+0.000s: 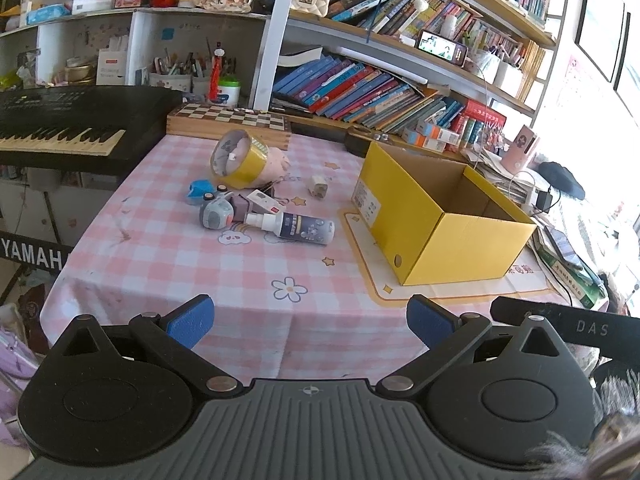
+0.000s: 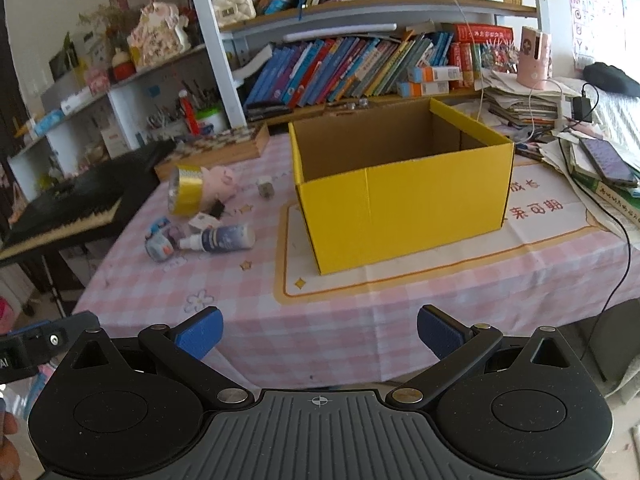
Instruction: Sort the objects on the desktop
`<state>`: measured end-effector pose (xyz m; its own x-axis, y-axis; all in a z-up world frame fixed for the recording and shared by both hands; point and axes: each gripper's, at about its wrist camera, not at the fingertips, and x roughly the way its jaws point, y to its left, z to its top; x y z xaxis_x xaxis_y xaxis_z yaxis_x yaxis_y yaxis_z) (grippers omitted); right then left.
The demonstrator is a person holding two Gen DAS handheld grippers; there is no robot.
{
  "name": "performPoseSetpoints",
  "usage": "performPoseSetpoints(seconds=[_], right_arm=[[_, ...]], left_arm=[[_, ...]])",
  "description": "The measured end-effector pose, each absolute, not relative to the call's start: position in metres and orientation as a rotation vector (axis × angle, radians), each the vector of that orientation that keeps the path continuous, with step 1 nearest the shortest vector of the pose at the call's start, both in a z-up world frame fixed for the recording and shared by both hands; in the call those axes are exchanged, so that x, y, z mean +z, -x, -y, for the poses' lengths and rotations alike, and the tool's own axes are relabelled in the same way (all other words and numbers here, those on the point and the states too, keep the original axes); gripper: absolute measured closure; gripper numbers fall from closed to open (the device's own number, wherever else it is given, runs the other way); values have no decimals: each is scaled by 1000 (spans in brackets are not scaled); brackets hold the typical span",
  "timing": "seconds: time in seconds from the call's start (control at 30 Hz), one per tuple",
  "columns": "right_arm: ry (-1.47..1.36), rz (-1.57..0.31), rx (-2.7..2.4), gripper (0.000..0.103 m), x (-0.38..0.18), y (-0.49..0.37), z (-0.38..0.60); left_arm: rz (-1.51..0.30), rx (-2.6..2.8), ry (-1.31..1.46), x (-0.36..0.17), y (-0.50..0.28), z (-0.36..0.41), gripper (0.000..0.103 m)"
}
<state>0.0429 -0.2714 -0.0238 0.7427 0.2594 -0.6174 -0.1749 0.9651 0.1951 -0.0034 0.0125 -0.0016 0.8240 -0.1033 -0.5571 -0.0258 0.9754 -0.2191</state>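
Note:
An open yellow cardboard box (image 1: 444, 216) (image 2: 404, 196) stands on the pink checked tablecloth, and no contents show inside. Left of it lies a loose pile: a yellow tape roll (image 1: 236, 158) (image 2: 185, 189), a pink pig toy (image 1: 276, 162) (image 2: 220, 182), a spray bottle (image 1: 296, 227) (image 2: 220, 239) on its side, a grey-blue gadget (image 1: 216, 214) (image 2: 158, 246), a blue sharpener (image 1: 199, 192) and a small cube (image 1: 318, 187) (image 2: 265, 187). My left gripper (image 1: 308, 322) is open and empty at the table's near edge. My right gripper (image 2: 320, 334) is open and empty before the box.
A black keyboard (image 1: 68, 128) (image 2: 68, 208) sits at the left. A chessboard box (image 1: 228, 120) lies behind the pile. Bookshelves (image 1: 360, 92) fill the back. Papers, a phone (image 2: 608, 162) and cables crowd the right edge.

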Motion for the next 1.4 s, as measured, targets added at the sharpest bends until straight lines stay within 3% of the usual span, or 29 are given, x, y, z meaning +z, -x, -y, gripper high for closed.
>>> performPoseSetpoints(seconds=[1.4], right_arm=[[45, -746, 397, 0, -28, -55, 204]], left_arm=[[-648, 69, 211, -8, -3, -47, 0]])
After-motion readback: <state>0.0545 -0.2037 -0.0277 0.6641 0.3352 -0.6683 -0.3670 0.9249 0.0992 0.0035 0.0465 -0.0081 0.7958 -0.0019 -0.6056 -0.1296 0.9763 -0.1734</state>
